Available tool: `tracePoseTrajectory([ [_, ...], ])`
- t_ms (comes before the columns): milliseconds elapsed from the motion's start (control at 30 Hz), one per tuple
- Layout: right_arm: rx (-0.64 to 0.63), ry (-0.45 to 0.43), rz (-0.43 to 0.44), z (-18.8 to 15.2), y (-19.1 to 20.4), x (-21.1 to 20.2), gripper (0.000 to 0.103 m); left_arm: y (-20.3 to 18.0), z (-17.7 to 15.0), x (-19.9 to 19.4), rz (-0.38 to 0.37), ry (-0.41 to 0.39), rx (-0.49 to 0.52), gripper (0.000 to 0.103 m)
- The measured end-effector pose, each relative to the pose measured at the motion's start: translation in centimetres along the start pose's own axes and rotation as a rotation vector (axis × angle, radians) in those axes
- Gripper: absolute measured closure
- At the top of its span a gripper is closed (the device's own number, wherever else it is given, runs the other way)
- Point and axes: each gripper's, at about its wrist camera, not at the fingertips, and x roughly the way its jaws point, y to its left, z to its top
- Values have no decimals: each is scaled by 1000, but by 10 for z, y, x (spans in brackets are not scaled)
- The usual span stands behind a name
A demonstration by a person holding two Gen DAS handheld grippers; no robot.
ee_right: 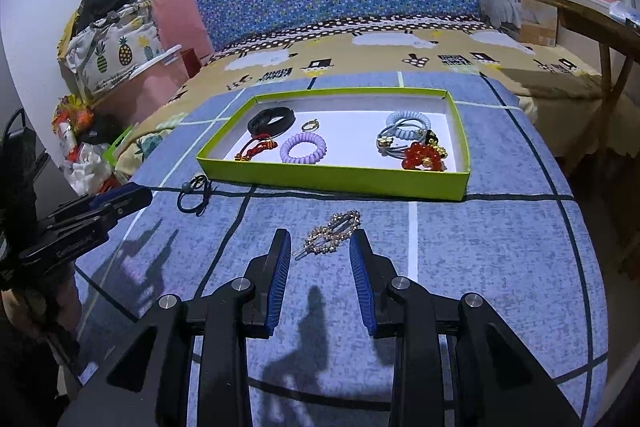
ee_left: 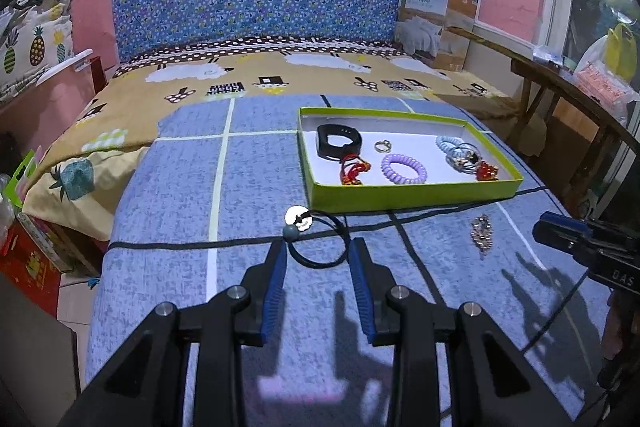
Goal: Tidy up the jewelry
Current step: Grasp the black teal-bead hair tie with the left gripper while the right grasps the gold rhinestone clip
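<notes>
Blue bedspread [ee_right: 500, 227], green tray [ee_right: 332, 179], hair clip [ee_right: 328, 235]

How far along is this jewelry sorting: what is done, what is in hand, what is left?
Done: the green box already holds a black band, ring, purple coil tie and other pieces. In hand: nothing gripped; the open left gripper frames the black hair tie, the open right gripper the beaded hair clip. Left: both go into the box.
</notes>
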Motion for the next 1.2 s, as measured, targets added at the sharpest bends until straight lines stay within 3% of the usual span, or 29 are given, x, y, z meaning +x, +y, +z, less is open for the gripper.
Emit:
tracePoseTrajectory([
  [700, 49, 107, -59, 6, -1, 55, 72, 18, 15, 69, -2, 152, -39, 68],
  [967, 15, 132, -118, 7, 1, 64, 72, 0, 18, 78, 74, 173, 41, 68],
  [1133, 30, 133, -120, 7, -2, 63, 72, -6, 17, 76, 73, 171, 61, 84],
  [1200, 26, 136, -121, 8, -2, 64, 72, -10, 16, 75, 81, 170, 72, 85],
])
